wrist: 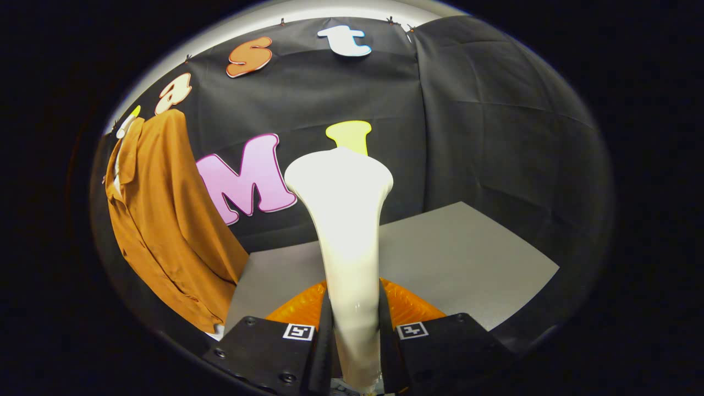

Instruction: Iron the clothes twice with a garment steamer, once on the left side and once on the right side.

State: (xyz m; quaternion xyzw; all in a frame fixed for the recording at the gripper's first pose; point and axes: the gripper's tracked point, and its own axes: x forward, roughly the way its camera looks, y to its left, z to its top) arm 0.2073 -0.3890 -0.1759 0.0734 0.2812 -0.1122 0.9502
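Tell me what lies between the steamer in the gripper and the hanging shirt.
Nothing. The gripper is shut on the white steamer, and in the gripper view only bare grey table and the booth's black wall separate it from the orange shirt.

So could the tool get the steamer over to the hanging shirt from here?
Probably yes: the tool is shut on the steamer, and nothing stands between it and the orange shirt hanging off to the left.

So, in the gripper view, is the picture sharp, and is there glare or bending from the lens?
In the gripper view, the white steamer, clamped between the gripper fingers, is overexposed along its middle, so surface detail is washed out there; the orange shirt hanging beside it looks sharp but bows outward from fisheye distortion; the grey table is evenly lit, with its edges bent too.
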